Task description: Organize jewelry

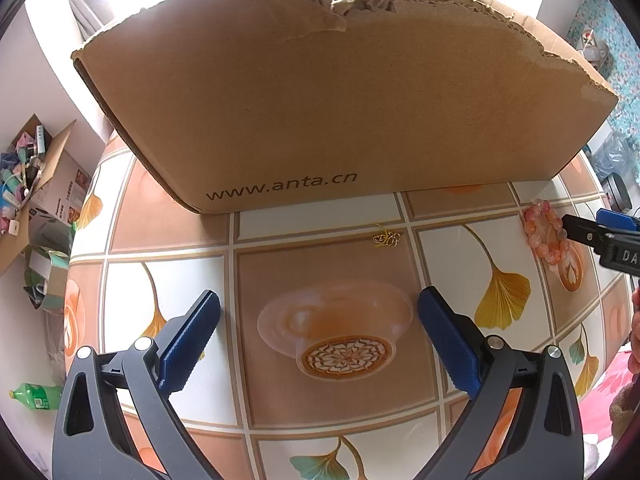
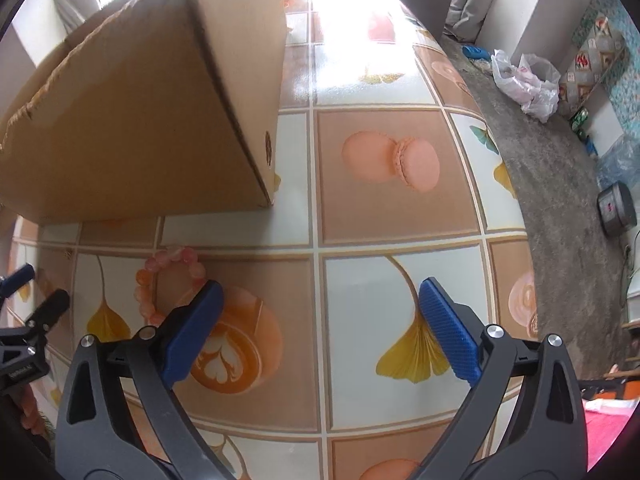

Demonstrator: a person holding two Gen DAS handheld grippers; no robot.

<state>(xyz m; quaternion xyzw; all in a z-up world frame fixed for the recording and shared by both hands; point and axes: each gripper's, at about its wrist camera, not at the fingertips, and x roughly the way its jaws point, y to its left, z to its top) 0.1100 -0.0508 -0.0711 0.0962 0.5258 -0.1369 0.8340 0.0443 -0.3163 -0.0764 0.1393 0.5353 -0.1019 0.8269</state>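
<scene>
My left gripper (image 1: 319, 320) is open above a clear shallow dish (image 1: 336, 316) lying on the patterned table; its pads stand clear of the dish on both sides. A small gold chain (image 1: 386, 239) lies beyond the dish, near the cardboard box (image 1: 320, 100). A pink bead bracelet (image 1: 546, 236) rests at the right, where my right gripper (image 1: 583, 218) comes in from the edge. In the right wrist view my right gripper (image 2: 320, 312) is open with only tablecloth between its fingers. The bracelet (image 2: 168, 276) lies just left of its left finger, partly hidden behind it.
The big torn cardboard box (image 2: 140, 120) marked www.anta.cn fills the far side of the table (image 2: 400, 280). My left gripper (image 2: 44, 284) shows at the left edge. A cluttered box (image 1: 36, 168) and a green bottle (image 1: 36, 396) are on the floor at the left.
</scene>
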